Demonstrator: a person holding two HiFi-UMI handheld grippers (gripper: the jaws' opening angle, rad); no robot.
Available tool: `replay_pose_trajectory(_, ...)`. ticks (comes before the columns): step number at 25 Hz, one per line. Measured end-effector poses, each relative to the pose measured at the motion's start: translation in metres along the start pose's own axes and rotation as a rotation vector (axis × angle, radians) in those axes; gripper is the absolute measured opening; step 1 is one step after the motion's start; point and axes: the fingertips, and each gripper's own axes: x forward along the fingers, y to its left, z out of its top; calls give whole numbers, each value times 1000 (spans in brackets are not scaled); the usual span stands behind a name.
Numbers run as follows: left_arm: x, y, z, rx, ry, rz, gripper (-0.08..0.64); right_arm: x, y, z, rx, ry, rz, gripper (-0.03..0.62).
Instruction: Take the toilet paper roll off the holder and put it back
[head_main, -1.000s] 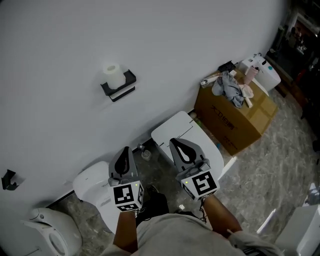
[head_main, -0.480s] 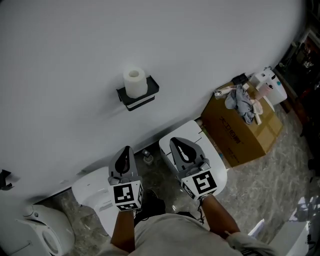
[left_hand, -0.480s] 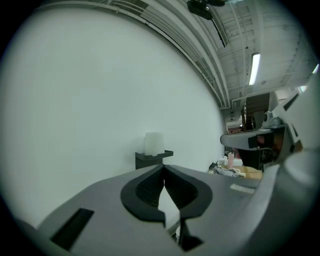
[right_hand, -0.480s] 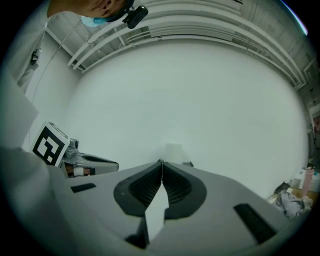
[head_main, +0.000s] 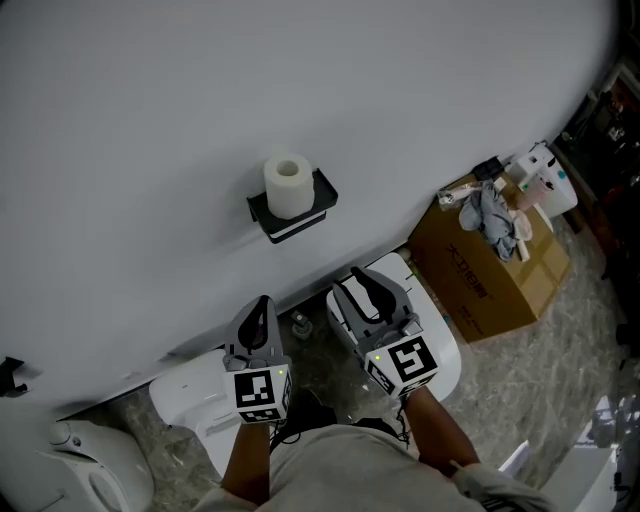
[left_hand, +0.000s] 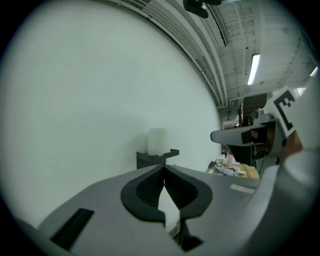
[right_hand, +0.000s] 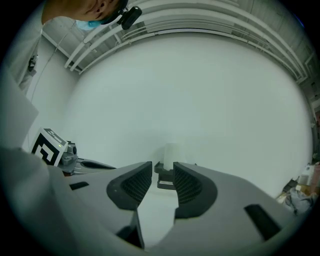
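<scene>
Hovering below the holder (head_main: 296, 228) and its toilet paper roll (head_main: 289, 185): left gripper (head_main: 264, 301) pinched together, right gripper (head_main: 352, 280) just parting, empty; box (head_main: 492, 282) print illegible.

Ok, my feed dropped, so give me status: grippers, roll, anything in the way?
Left gripper shut, empty. Right gripper just opening, nothing between its jaws. Toilet paper roll upright on the wall holder, untouched. Nothing blocking the reach.

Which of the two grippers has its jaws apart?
The right gripper: its jaws have just been opening and stand apart, nothing between them. On the left gripper they meet at the tips.
</scene>
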Motion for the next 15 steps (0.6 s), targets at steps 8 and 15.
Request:
replay_pose_trajectory(8,17,22,2,10,4,-19,9,32,-4,-2,30,3,-18,153)
replay_pose_trajectory(15,17,33,1,-10,0,-7,9,47,2,-4,26,22,6,202)
